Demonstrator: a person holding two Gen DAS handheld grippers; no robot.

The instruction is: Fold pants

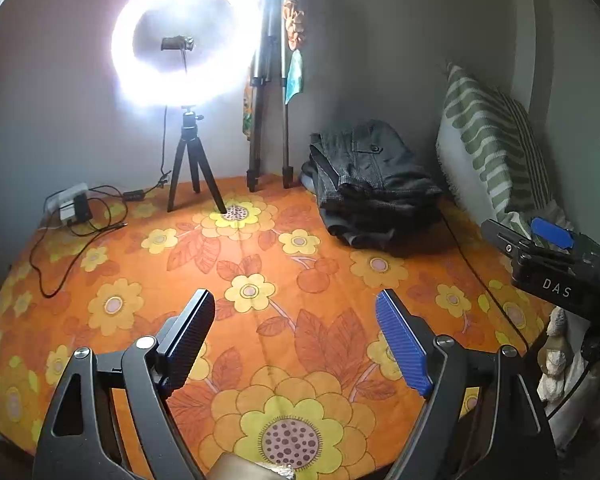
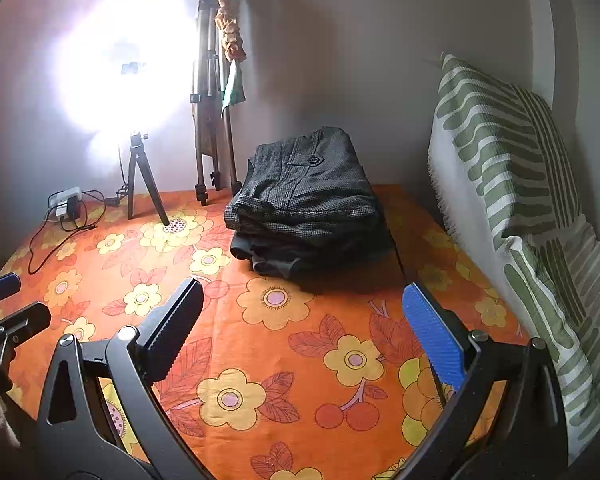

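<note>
Dark grey checked pants (image 1: 374, 184) lie folded on a small stack of dark clothes at the far right of the orange flowered bed sheet (image 1: 260, 264); they also show in the right wrist view (image 2: 306, 200). My left gripper (image 1: 296, 320) is open and empty, low over the sheet, well short of the stack. My right gripper (image 2: 304, 316) is open and empty, a short way in front of the stack. The right gripper also shows at the right edge of the left wrist view (image 1: 540, 248).
A lit ring light on a small tripod (image 1: 188, 160) and a folded tall tripod (image 1: 268, 100) stand at the back wall. A power strip with cables (image 1: 70, 204) lies back left. Green striped pillows (image 2: 520, 200) lean along the right wall.
</note>
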